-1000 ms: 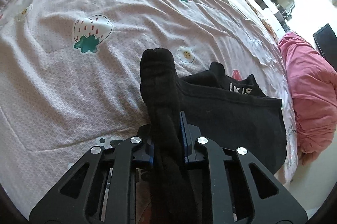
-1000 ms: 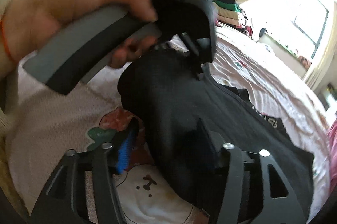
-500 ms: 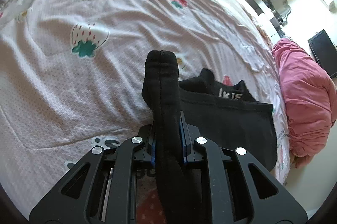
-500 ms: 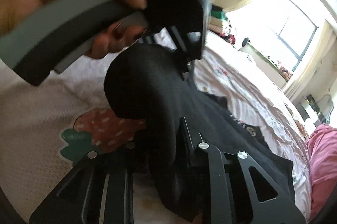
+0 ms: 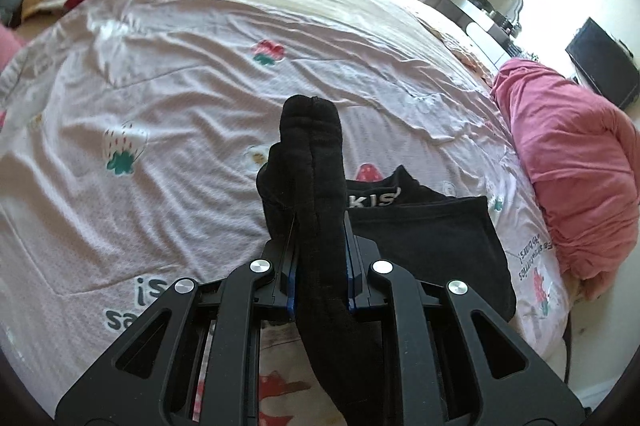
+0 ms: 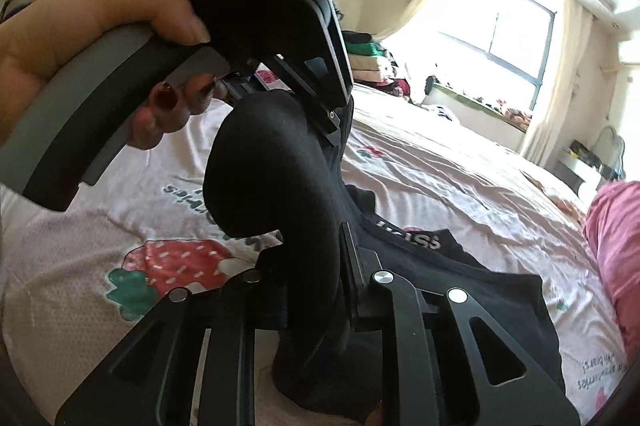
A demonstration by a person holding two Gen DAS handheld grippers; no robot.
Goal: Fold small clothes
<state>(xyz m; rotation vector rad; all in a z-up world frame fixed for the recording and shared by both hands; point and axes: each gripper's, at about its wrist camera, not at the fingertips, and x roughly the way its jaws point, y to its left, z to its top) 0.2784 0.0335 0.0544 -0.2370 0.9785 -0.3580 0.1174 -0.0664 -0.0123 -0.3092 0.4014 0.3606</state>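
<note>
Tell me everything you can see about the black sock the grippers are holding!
The black sock looks soft, thick and knitted, all black with no pattern. The left gripper pinches it partway along, so its rounded end, seamed down the middle, sticks up past the fingers. The right gripper is clamped on it too, and the part between the two grippers bulges in a curved loop. It is lifted above the strawberry bedsheet, near a flat black garment with white letters.

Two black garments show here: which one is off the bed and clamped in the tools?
The black sock, gripped by both the left tool and right tool. The other, black shorts with white waistband lettering, lies flat on the strawberry-print bedsheet, untouched.
</note>
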